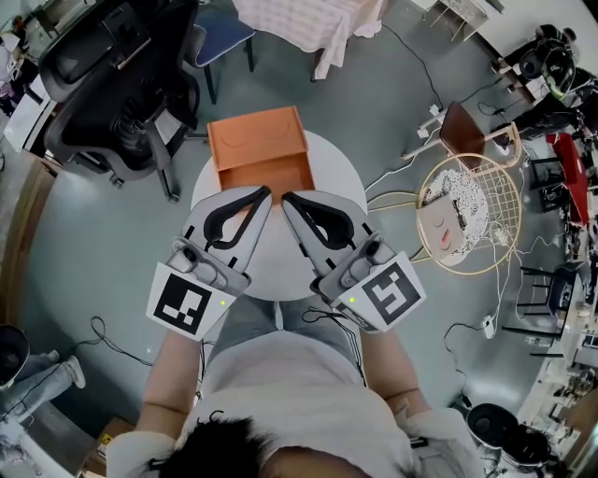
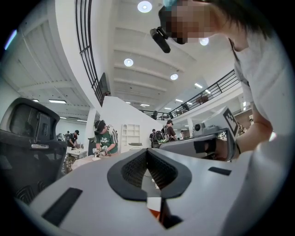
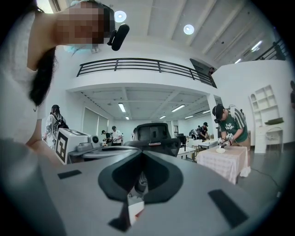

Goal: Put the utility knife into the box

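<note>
An orange box [image 1: 259, 149] stands open at the far side of the round white table [image 1: 348, 177], its lid tipped back. I see no utility knife in any view. My left gripper [image 1: 264, 192] and right gripper [image 1: 288, 198] lie side by side just in front of the box, tips almost touching each other. Both are shut with nothing between the jaws. In the left gripper view the left gripper [image 2: 147, 150] has its jaws meeting at the tip, and a sliver of the orange box [image 2: 155, 213] shows below them. The right gripper [image 3: 140, 154] looks the same in its own view.
A black office chair [image 1: 112, 75] stands at the far left, with a blue chair [image 1: 222, 37] and a cloth-covered table [image 1: 313, 23] behind the box. A round wire stool [image 1: 467, 213] is at the right. Cables [image 1: 411, 149] trail over the grey floor.
</note>
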